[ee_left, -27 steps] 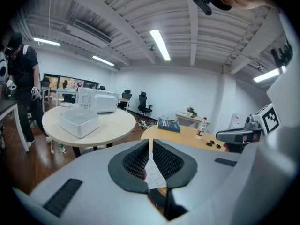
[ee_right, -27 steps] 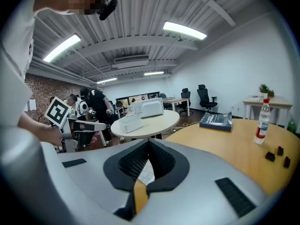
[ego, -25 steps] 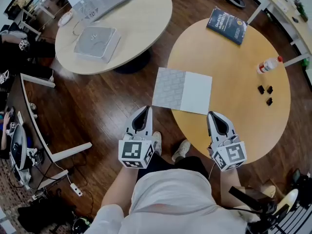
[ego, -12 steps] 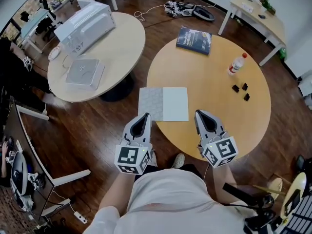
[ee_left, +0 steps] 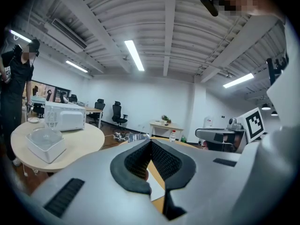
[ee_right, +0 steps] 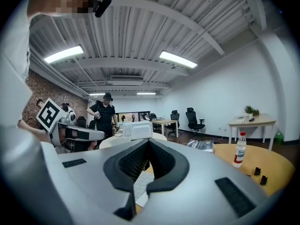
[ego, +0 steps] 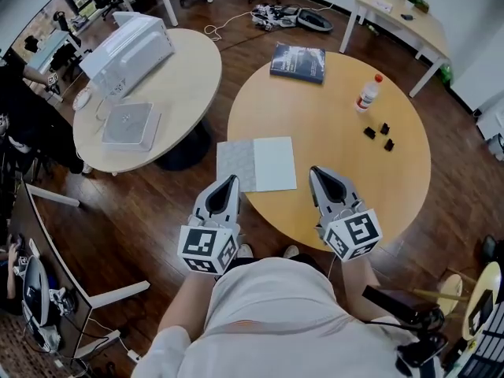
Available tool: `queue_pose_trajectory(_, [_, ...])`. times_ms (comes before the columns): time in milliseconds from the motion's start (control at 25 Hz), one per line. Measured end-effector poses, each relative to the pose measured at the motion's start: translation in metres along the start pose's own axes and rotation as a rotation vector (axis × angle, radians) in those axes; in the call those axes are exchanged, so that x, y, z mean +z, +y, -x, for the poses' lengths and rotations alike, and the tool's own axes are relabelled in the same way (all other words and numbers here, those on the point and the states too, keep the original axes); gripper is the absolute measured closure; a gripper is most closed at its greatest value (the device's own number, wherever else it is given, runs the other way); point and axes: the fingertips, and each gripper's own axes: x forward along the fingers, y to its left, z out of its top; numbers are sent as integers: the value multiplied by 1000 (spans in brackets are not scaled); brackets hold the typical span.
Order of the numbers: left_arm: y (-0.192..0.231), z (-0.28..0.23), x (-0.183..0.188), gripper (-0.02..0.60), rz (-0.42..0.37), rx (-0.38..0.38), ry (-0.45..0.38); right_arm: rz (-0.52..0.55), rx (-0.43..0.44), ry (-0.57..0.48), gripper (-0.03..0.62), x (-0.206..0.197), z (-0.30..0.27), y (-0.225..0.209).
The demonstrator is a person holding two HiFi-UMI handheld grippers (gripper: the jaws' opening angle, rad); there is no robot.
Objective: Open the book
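The book (ego: 298,61) is dark blue. It lies flat and shut on the far side of the round wooden table (ego: 339,124). It is far ahead of both grippers, and neither one touches it. The left gripper (ego: 229,180) has its jaws pressed together with nothing between them. The right gripper (ego: 316,172) is the same, with its jaws together and nothing held. The two are side by side at the near edge of the table and point toward the book. Just ahead of them and between them lies a flat sheet (ego: 256,164). The half nearer the left gripper is gray with a pattern, and the half nearer the right gripper is plain white. The gray half sticks out a little over the table's edge. Ahead of the right gripper and off to its right stands a plastic bottle (ego: 366,93) with a red cap. Three small black things (ego: 379,135) lie close together a bit nearer than the bottle. Off to the left of the left gripper is another round table (ego: 189,69). On it sit a clear plastic box (ego: 124,124) and a big white machine (ego: 126,44). A person in black clothes (ee_right: 105,116) stands by that table. Far past the book is a small desk (ego: 398,10).
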Motion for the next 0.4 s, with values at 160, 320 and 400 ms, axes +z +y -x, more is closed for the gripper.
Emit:
queue_pose_trajectory(160, [-3,-2,-1,571,-2,-4,-3,6,-2,-3,591,1,3,-1])
queue_pose_trajectory(320, [5,2,-7,571,5,8,6,1,9,-12,591,-4,-1,5])
queue_pose_trajectory(400, [9,3,-8,571,5,13,9,-1,13,-21,591,-5,-2,7])
